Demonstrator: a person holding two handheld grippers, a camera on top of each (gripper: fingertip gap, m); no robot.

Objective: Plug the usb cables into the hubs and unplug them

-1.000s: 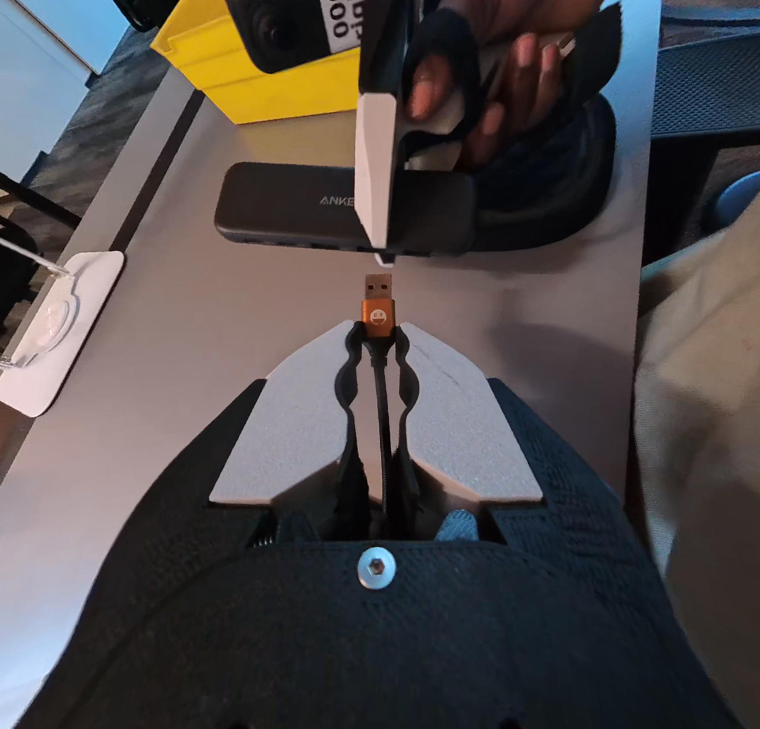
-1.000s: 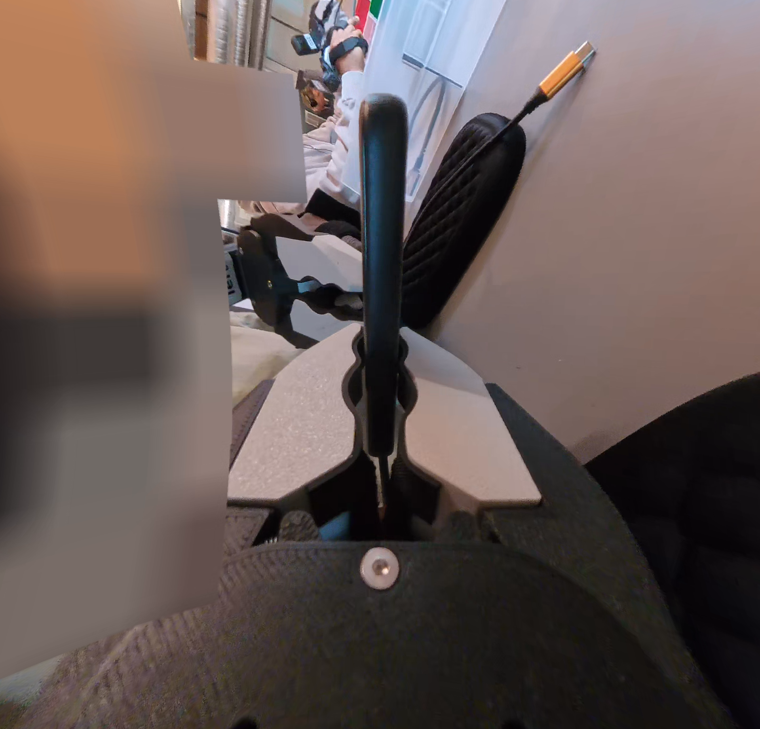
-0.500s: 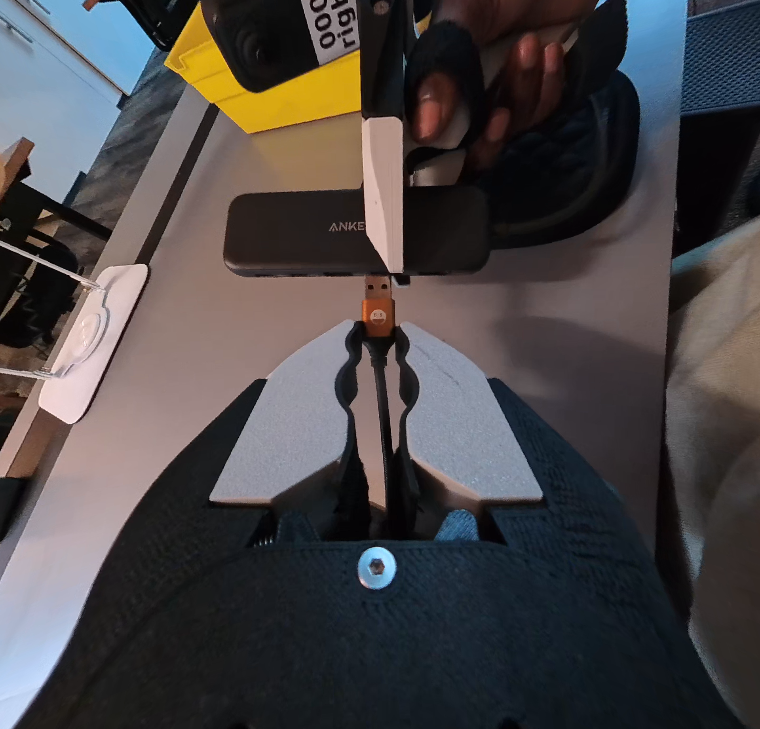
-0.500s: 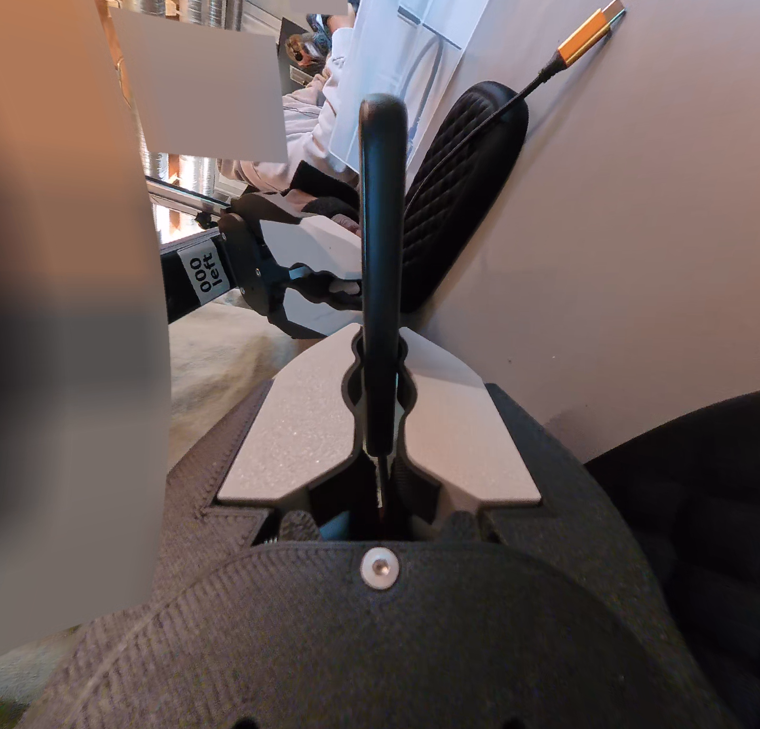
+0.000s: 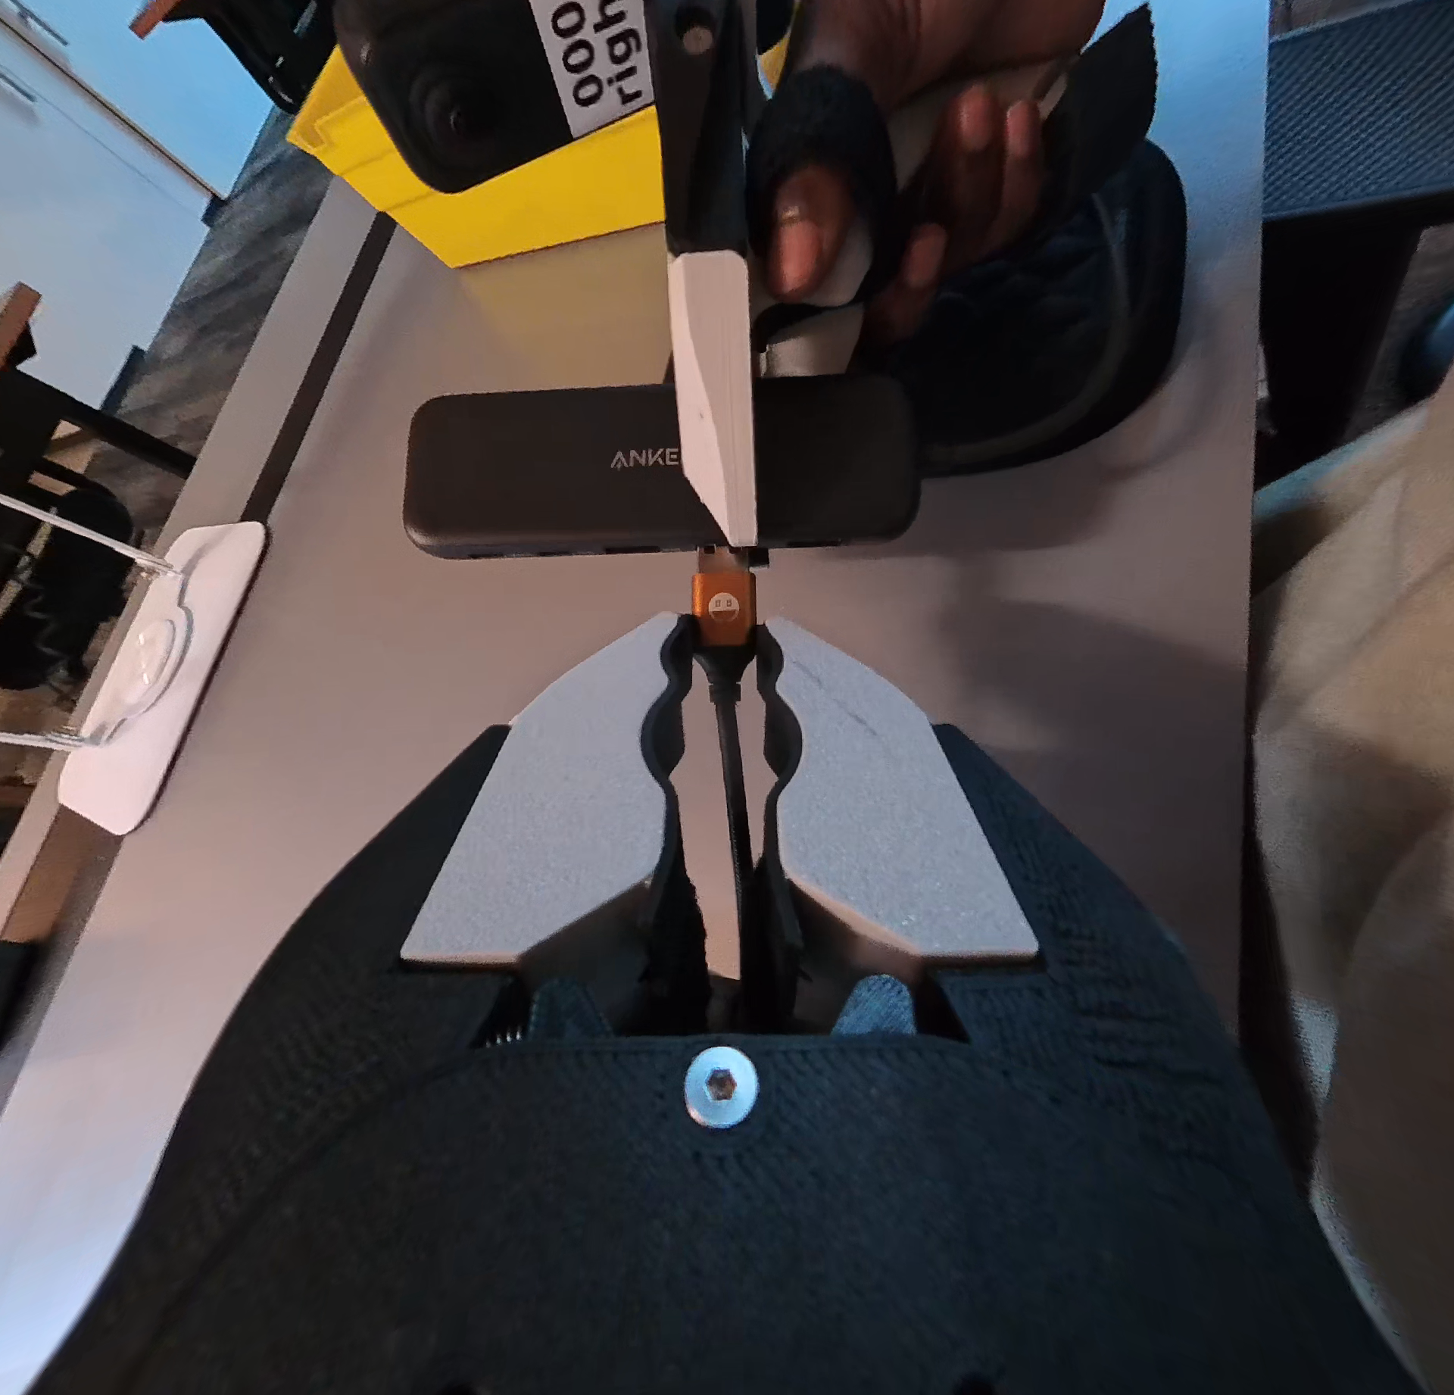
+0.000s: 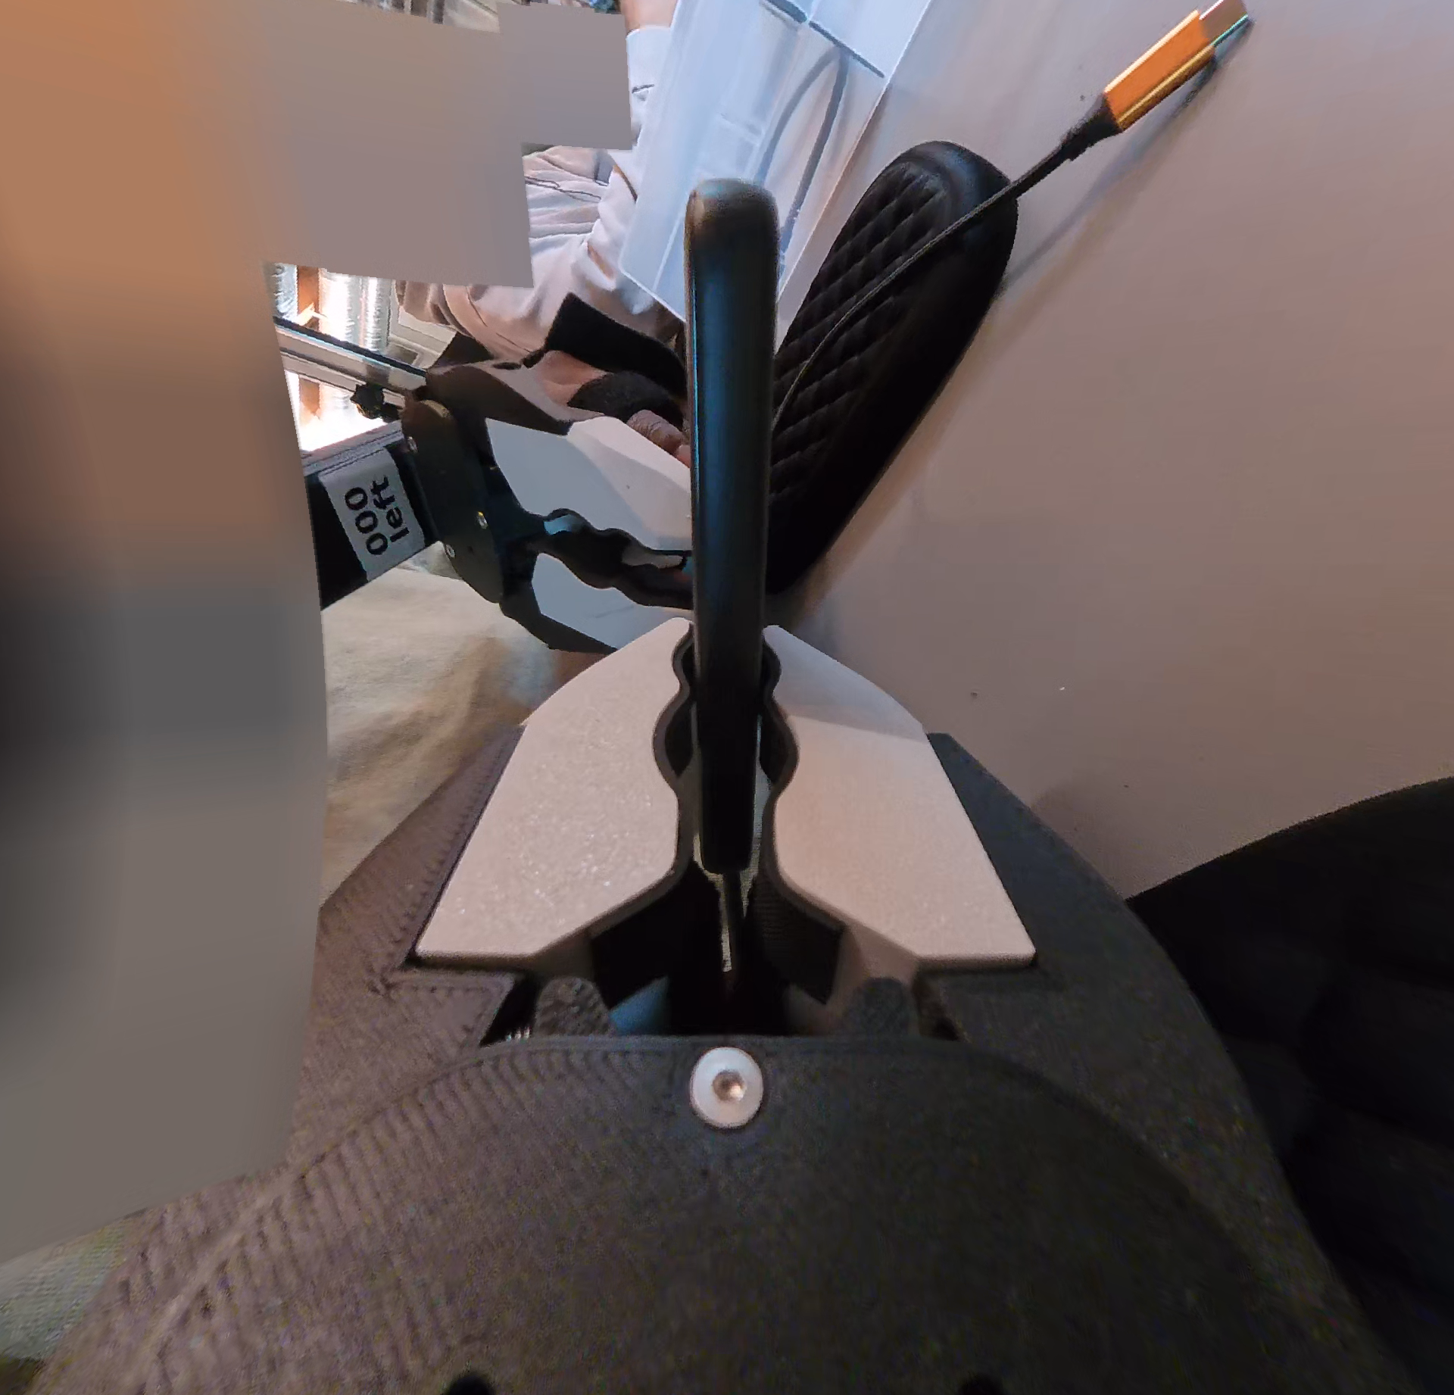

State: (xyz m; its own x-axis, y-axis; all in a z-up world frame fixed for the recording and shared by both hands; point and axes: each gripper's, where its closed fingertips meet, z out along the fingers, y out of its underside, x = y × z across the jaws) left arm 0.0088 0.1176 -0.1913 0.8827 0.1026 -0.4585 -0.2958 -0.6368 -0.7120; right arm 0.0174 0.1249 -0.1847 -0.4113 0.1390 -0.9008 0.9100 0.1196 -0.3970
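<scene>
Right now my left gripper (image 5: 724, 627) is clamped on the orange USB-A plug (image 5: 722, 600), its black cable (image 5: 730, 775) running back between my fingers (image 5: 566, 798). The plug's metal tip sits at the near edge of the black USB hub (image 5: 543, 476), right at one of its ports; how far it is in, I cannot tell. My right gripper (image 6: 728, 637) pinches the hub edge-on between its closed fingers (image 6: 574, 830), holding it down on the grey table (image 5: 330, 649); in the left wrist view one of its white fingers (image 5: 712, 397) crosses the hub's top. A black quilted pad (image 6: 873, 366) lies just behind the hub, and a second orange plug (image 6: 1164, 75) rests farther off on the table. A yellow bin (image 5: 535, 208) stands beyond the hub.
</scene>
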